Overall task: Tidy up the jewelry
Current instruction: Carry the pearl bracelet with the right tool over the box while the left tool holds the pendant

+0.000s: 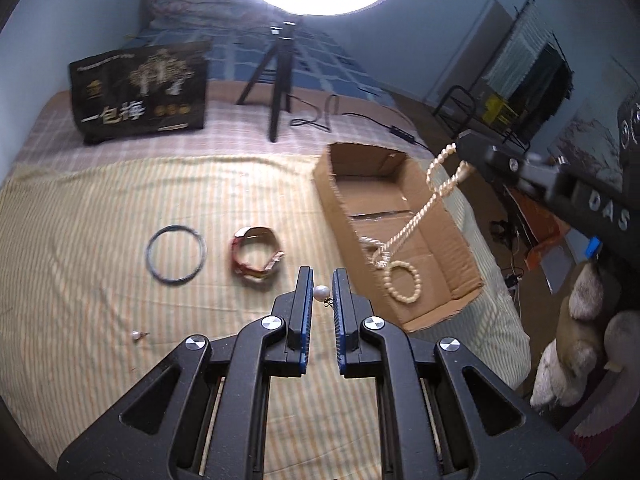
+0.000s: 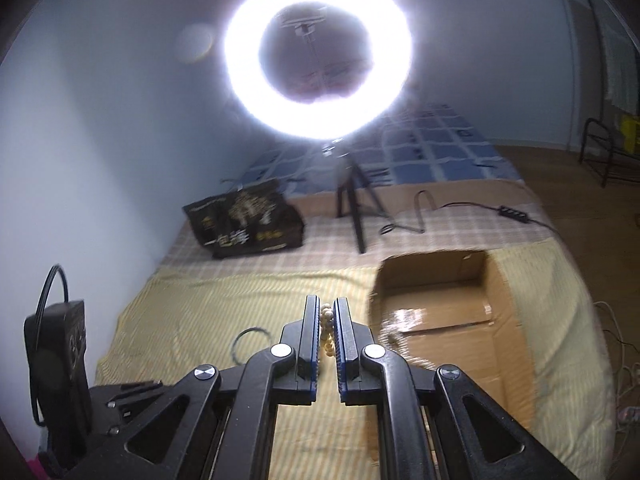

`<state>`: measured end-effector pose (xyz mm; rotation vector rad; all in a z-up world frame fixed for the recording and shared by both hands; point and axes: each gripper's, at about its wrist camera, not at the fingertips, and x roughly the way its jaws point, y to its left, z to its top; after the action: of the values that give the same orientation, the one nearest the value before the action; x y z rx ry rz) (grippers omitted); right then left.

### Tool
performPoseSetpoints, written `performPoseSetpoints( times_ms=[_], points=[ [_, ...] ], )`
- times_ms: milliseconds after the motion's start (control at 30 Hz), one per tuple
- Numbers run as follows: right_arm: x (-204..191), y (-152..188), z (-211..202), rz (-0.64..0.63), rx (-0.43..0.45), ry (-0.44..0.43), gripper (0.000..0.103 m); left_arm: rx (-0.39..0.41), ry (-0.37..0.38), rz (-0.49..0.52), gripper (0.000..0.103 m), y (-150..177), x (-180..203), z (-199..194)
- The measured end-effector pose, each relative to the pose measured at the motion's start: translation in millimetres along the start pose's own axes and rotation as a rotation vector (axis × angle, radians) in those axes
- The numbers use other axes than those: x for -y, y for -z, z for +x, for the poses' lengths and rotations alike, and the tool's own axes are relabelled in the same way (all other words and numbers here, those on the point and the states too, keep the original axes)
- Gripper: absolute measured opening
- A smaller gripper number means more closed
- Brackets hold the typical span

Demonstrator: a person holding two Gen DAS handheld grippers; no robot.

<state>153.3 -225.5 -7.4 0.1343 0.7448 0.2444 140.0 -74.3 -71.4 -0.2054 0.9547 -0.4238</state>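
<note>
My left gripper (image 1: 322, 294) is shut on a pearl earring (image 1: 321, 292), held a little above the striped yellow cloth (image 1: 100, 208). My right gripper (image 2: 327, 322) is shut on a pearl necklace (image 2: 327, 328). In the left wrist view that necklace (image 1: 404, 236) hangs from the right gripper (image 1: 460, 152) down into the open cardboard box (image 1: 460, 240). On the cloth lie a dark thin bangle (image 1: 176, 255), a red strap bracelet (image 1: 256, 256) and a small pearl stud (image 1: 137, 335). The box (image 2: 440, 360) also shows in the right wrist view, with the bangle (image 2: 250, 344).
A ring light on a black tripod (image 1: 278, 80) stands at the back with its cable (image 1: 320, 120). A black printed bag (image 1: 140, 92) stands at the back left. The bed edge drops off right of the box. Plush toys (image 1: 580, 340) sit lower right.
</note>
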Motion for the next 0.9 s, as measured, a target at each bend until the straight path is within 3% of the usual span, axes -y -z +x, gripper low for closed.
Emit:
performPoseSetpoints(
  times_ms=[367, 900],
  points=[
    [62.4, -10.1, -5.7, 0.081, 0.015, 0.111, 0.004, -0.048, 0.028, 0.074, 0.008, 4.1, 50.8, 40.0],
    [120.8, 5.1, 20.1, 0.164, -0.077, 0.198, 0.004, -0.106, 0.004, 0.131, 0.008, 15.9, 84.7, 86.2]
  ],
)
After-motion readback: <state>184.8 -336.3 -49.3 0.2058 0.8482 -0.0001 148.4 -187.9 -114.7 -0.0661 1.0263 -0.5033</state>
